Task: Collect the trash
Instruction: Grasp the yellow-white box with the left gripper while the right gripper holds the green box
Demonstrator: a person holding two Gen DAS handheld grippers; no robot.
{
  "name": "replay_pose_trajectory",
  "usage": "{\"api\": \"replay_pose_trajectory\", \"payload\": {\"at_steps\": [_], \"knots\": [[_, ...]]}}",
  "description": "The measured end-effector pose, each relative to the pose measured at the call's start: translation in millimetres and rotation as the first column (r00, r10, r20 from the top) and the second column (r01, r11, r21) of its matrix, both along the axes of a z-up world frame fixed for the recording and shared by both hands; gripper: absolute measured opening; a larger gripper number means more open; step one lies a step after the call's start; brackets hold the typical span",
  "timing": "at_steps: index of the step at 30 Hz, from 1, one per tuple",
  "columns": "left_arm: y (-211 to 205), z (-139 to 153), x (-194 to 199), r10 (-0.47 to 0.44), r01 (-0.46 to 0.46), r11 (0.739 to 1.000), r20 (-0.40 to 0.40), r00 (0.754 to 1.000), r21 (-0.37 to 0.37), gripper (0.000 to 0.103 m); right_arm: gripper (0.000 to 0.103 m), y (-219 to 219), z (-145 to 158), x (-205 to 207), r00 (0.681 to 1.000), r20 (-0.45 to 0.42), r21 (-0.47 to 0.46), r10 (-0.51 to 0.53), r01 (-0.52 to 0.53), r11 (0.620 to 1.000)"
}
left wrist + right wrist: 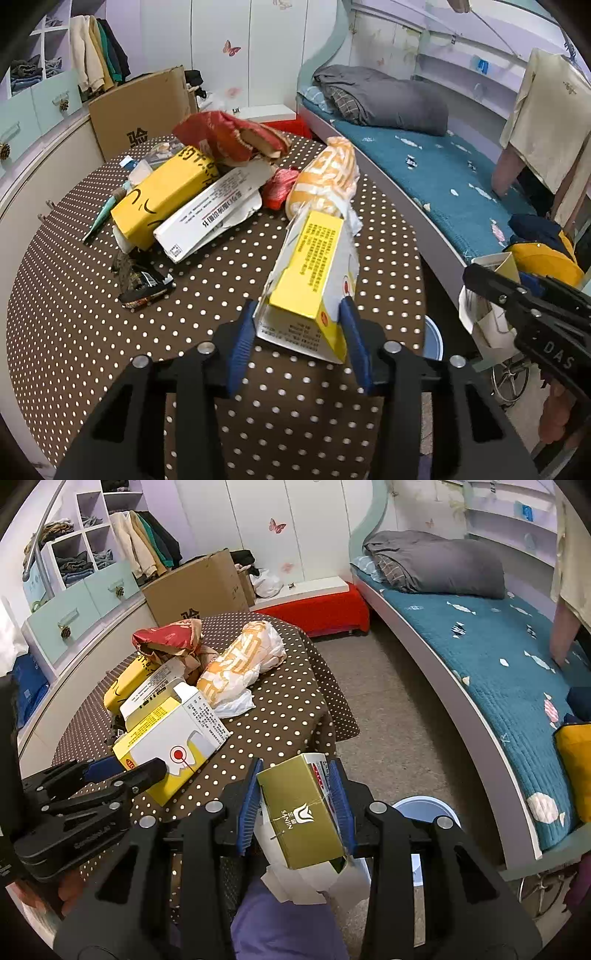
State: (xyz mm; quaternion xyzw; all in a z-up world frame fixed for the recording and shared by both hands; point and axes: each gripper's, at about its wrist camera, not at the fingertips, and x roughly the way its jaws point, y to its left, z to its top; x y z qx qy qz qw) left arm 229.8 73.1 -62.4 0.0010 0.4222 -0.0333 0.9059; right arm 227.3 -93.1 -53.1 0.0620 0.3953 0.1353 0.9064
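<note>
- On the polka-dot counter (92, 332), at about ten o'clock in the left wrist view, lies a heap of trash: a long yellow carton (162, 195), a torn white medicine box (214, 214) leaning on it, and a crumpled red bag (229, 136) behind.
- At twelve o'clock lies an orange-and-white plastic bag (325, 181), stuffed; its contents cannot be seen.
- The left gripper (299, 332) has its blue fingers (352, 332) pinching a yellow-and-white box (314, 273), whose far flap is open; its inside is hidden.
- The right gripper (295, 805) pinches a gold box (299, 812) between its fingers (249, 805), beyond the counter's edge, with torn white paper (314, 882) below.
- At four o'clock in the right wrist view, a pale blue bin (424, 808) stands on the floor; its contents are hidden.
</note>
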Motion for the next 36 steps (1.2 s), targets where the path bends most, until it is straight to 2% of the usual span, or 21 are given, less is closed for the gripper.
{"api": "replay_pose_trajectory", "payload": {"at_steps": [16,20,23,27,33,36], "knots": [[-50.6,15.8,-8.7,-0.108,0.107,0.994,0.042,0.993,0.018,0.041,0.037,-40.6,-2.1,-14.5,0.997,-0.002,0.027,-0.078,0.078,0.997],[-51.3,3.0,-4.8,-0.107,0.107,0.994,0.014,0.994,0.026,0.045,0.037,-47.6,-4.2,-14.7,0.996,-0.010,0.031,-0.088,0.089,0.996],[-43.5,-7.7,-1.3,-0.075,0.074,0.997,0.000,0.997,0.005,0.050,0.037,-47.0,-6.8,-14.3,0.996,-0.019,0.031,-0.083,0.084,0.996],[-30.5,-11.1,-0.3,-0.015,0.015,0.999,-0.007,1.000,0.039,0.059,0.037,-45.6,-9.0,-14.5,0.997,-0.026,0.037,-0.072,0.073,0.997],[-9.5,-4.7,-20.9,-0.022,0.021,0.999,-0.010,1.000,-0.036,0.059,0.037,-42.7,-11.9,-13.5,0.998,-0.034,0.037,-0.061,0.062,0.997],[-8.2,0.6,-32.4,-0.063,0.062,0.993,-0.008,0.998,-0.098,0.059,0.037,-41.7,-13.3,-13.1,0.998,-0.038,0.037,-0.059,0.061,0.997]]}}
